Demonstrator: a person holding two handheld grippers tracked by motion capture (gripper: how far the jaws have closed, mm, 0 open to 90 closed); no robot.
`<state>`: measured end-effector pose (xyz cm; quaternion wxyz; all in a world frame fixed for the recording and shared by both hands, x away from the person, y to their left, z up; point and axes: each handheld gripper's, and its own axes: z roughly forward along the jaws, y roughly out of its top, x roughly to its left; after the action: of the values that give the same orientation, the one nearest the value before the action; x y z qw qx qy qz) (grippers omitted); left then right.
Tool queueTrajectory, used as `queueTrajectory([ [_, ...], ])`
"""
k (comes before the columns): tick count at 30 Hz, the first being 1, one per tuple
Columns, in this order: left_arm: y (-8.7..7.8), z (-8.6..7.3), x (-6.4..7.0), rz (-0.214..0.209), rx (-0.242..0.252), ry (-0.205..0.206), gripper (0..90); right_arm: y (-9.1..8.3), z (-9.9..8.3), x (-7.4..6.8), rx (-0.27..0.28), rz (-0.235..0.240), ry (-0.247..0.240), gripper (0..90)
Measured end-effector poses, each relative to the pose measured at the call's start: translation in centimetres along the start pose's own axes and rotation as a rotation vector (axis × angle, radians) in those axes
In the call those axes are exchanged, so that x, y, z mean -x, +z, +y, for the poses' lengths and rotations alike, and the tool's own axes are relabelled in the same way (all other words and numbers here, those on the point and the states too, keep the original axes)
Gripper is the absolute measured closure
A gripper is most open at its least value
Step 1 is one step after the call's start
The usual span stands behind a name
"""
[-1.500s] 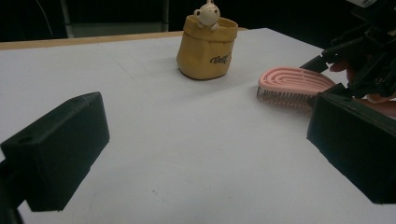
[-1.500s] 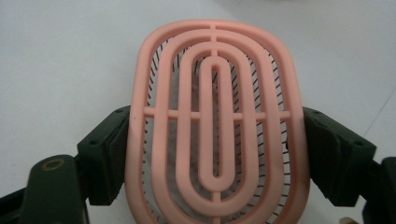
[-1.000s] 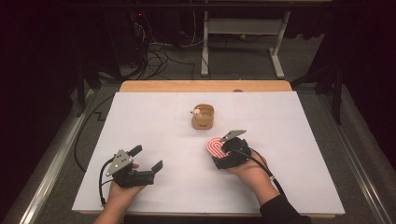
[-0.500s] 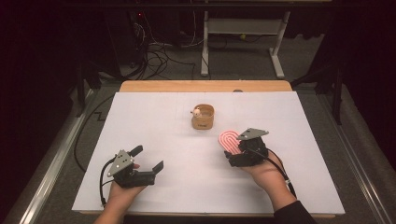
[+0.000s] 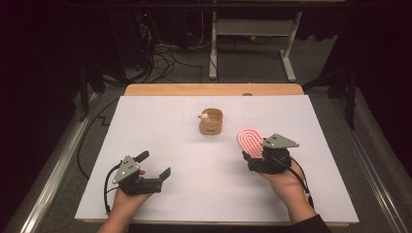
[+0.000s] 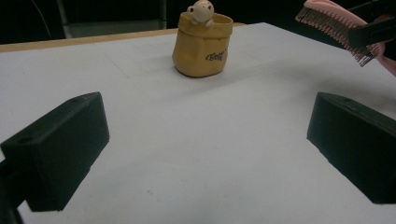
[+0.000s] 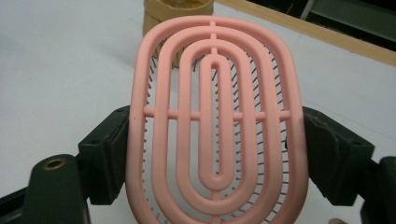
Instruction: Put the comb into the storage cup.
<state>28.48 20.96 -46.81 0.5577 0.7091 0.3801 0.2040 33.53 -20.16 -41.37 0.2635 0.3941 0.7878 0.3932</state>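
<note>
Pink hairbrush (image 7: 217, 126) between right tongs (image 5: 252, 154)

Black grippers (image 5: 155, 165), blocky fingers (image 6: 60, 149), grey triangular plates, black cables, dark sleeve.

Bright bench, dark room around it

Light falls from above onto the white bench (image 5: 160, 116), leaving the floor and background nearly black. Shadows are soft and faint. Near jaws blur slightly in both gripper views; the high view looks grainy.
</note>
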Motion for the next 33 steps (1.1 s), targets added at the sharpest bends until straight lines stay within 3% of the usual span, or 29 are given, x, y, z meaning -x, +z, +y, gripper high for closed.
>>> queueTrajectory([
  [3,0.0,0.0,0.0,0.001,-0.002,-0.001,0.0,-0.4,0.0,-0.2,0.035,0.001,-0.003,20.2],
  [8,0.2,0.1,0.4,0.016,-0.025,0.042,0.0,-0.9,-0.5,-0.7,0.110,-0.008,-0.022,20.2],
  [22,0.2,0.1,0.3,0.021,-0.026,0.011,0.0,-1.7,-1.0,-1.1,0.258,-0.024,0.005,20.2],
  [33,0.1,0.2,0.2,0.015,-0.018,-0.005,0.0,-1.4,-0.1,-1.7,0.321,-0.026,0.011,20.1],
])
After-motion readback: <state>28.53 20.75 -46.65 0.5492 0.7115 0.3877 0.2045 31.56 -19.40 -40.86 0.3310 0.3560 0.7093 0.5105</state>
